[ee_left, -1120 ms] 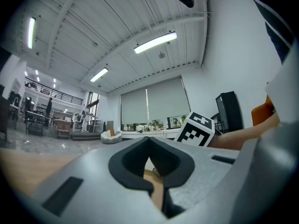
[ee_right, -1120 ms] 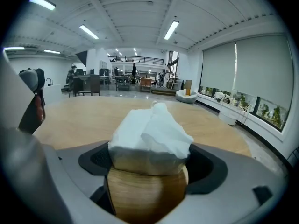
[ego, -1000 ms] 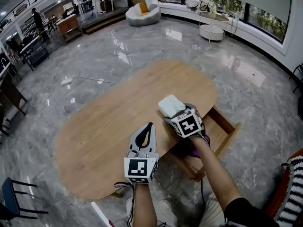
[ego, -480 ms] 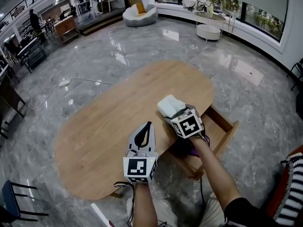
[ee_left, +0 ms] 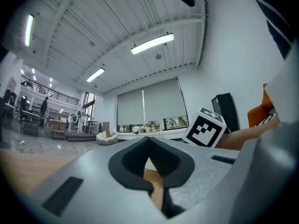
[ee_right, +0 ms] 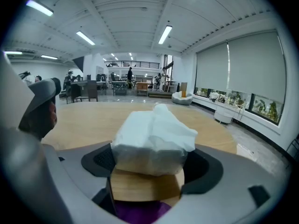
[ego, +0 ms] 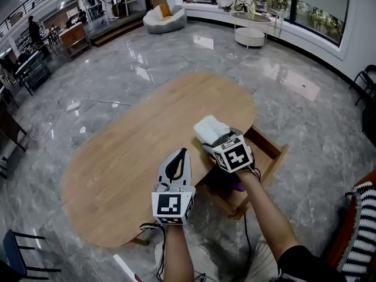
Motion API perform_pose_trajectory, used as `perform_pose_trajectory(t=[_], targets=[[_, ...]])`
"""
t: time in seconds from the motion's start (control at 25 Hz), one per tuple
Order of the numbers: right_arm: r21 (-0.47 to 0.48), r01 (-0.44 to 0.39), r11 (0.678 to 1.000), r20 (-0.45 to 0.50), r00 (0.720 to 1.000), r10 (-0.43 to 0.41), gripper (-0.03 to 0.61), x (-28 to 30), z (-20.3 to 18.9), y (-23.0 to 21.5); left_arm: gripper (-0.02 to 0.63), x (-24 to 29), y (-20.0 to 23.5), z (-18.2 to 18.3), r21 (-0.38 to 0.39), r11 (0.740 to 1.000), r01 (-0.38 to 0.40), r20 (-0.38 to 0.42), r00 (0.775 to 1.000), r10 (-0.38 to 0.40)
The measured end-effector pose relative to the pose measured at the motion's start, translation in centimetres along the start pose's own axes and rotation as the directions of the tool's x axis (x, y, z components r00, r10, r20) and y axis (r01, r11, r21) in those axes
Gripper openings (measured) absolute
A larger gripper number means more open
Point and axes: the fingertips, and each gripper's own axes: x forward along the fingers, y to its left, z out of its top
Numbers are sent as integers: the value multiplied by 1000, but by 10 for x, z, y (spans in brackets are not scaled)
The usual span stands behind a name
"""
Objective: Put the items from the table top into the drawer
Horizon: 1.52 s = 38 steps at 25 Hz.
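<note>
A white tissue pack (ego: 208,128) sits between the jaws of my right gripper (ego: 214,140) at the near edge of the oval wooden table (ego: 129,151). The jaws have just been closing, and their pads press on both sides of the tissue pack (ee_right: 154,134). Below and to the right the wooden drawer (ego: 271,157) stands pulled out. A purple item (ego: 238,187) lies inside it, under my right hand. My left gripper (ego: 184,153) hovers over the table's near edge, shut and holding nothing. In the left gripper view its fingertips (ee_left: 149,141) meet.
Polished grey marble floor surrounds the table. A chair with a blue seat (ego: 12,245) stands at the lower left. A white power strip with its cable (ego: 73,106) lies on the floor beyond the table. A striped object (ego: 361,228) is at the right edge.
My right gripper has shifted slightly right along the table edge, towards the drawer side, with the tissue pack in it. The left gripper has stayed in place.
</note>
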Motion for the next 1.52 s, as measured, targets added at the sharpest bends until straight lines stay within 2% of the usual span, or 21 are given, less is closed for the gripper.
perform_pose_trajectory(t=[0.32, 0.52, 0.64, 0.8, 0.92, 1.52], targets=[[30, 15, 999, 10, 1000, -15, 434, -25, -16, -19, 3, 14, -27, 4, -26, 999, 32, 16, 999, -32], [52, 29, 998, 19, 999, -30, 434, -41, -26, -33, 3, 21, -49, 8, 7, 998, 70, -1, 998, -70], [70, 40, 997, 20, 999, -41, 435, -50, -35, -42, 3, 19, -52, 9, 0, 998, 64, 0, 998, -64], [78, 59, 995, 13, 998, -60, 434, -62, -53, -53, 3, 21, -62, 7, 37, 998, 59, -23, 998, -58], [100, 71, 992, 13, 997, -72, 435, -68, -65, -60, 3, 22, -68, 7, 35, 997, 65, -23, 998, -64], [180, 135, 974, 14, 990, -140, 434, -93, -98, -92, 3, 16, -67, 10, 65, 996, 55, -44, 998, -52]])
